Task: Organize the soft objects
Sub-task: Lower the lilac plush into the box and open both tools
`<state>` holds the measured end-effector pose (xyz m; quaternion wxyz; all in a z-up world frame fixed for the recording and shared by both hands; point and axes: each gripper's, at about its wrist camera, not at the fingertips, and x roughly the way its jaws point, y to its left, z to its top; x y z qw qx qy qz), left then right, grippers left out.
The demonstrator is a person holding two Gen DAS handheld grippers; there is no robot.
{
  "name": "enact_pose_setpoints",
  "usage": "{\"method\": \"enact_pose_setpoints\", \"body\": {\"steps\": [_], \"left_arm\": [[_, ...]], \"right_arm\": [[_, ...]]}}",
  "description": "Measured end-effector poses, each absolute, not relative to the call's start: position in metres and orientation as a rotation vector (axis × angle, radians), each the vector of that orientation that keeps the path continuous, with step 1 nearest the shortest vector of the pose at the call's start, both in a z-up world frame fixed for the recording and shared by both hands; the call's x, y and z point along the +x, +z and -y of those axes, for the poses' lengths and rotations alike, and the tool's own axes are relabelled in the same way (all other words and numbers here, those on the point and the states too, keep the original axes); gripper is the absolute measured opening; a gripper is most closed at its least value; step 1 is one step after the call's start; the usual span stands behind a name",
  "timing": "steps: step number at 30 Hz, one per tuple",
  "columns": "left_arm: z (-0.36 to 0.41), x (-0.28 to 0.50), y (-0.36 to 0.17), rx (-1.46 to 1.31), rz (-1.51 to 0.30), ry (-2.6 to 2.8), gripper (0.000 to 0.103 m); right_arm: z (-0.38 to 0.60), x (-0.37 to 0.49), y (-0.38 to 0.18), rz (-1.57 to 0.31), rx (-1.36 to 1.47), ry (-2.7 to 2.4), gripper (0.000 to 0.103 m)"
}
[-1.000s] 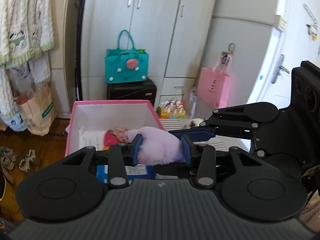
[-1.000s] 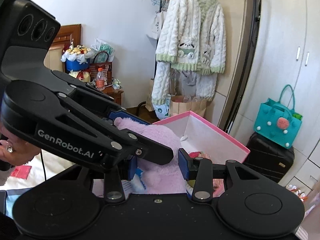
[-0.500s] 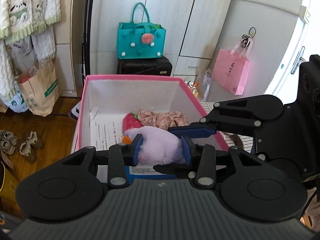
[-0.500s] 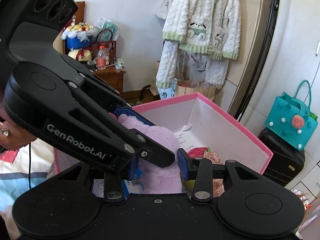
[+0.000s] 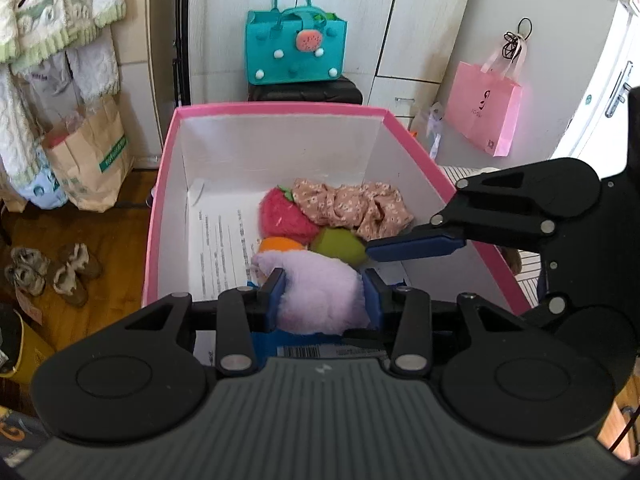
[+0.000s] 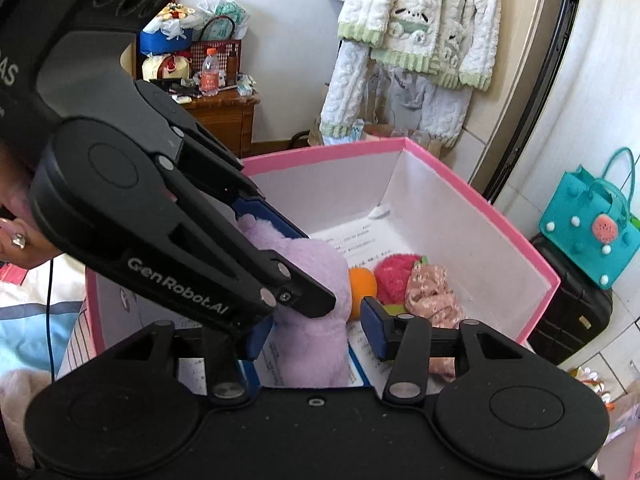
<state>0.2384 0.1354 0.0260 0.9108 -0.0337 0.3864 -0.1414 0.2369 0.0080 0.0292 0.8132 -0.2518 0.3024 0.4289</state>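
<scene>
Purple plush toy (image 5: 320, 292): soft, pale lilac, located inside the pink box (image 5: 276, 109), low at its near end.

Left wrist view. Left hand-held gripper (image 5: 322, 296) is clenched on the purple plush toy, both blue pads pressed into its sides. Box contents beyond it: red strawberry plush (image 5: 282, 218), orange plush piece (image 5: 278, 245), green plush piece (image 5: 340, 245), floral pink cloth (image 5: 352, 208), printed paper sheet (image 5: 218, 248) on the box floor. Right hand-held gripper (image 5: 416, 246) enters from the right, one blue finger above the toy. Behind the box: teal tote bag (image 5: 296, 54) on a black suitcase (image 5: 304, 94); pink paper bag (image 5: 482, 114) hanging at right.

Right wrist view. Right hand-held gripper (image 6: 316, 334) has just been opening its jaws; the purple plush toy (image 6: 312, 280) lies between them, the right pad clear of it, so the grip is released. Left hand-held gripper (image 6: 280, 248) crosses from the left, grasping the toy. White knitted cardigan (image 6: 420, 24) hangs behind the box.
</scene>
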Motion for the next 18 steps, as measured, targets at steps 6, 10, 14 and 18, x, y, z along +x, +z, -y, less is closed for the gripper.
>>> {"method": "enact_pose_setpoints", "body": {"steps": [6, 10, 14, 18], "left_arm": [[-0.134, 0.234, 0.031, -0.046, -0.814, -0.231, 0.042], [-0.134, 0.224, 0.042, -0.039, -0.813, -0.235, 0.045], [-0.137, 0.215, 0.054, -0.055, -0.801, -0.217, 0.050], [-0.136, 0.204, 0.063, -0.043, -0.786, -0.195, 0.052]], "right_arm": [[0.010, 0.235, 0.037, -0.663, -0.473, 0.874, 0.059], [0.023, 0.231, 0.044, -0.662, -0.419, 0.863, 0.059], [0.031, 0.225, 0.051, -0.647, -0.384, 0.852, 0.059], [0.038, 0.216, 0.057, -0.652, -0.340, 0.867, 0.059]]}}
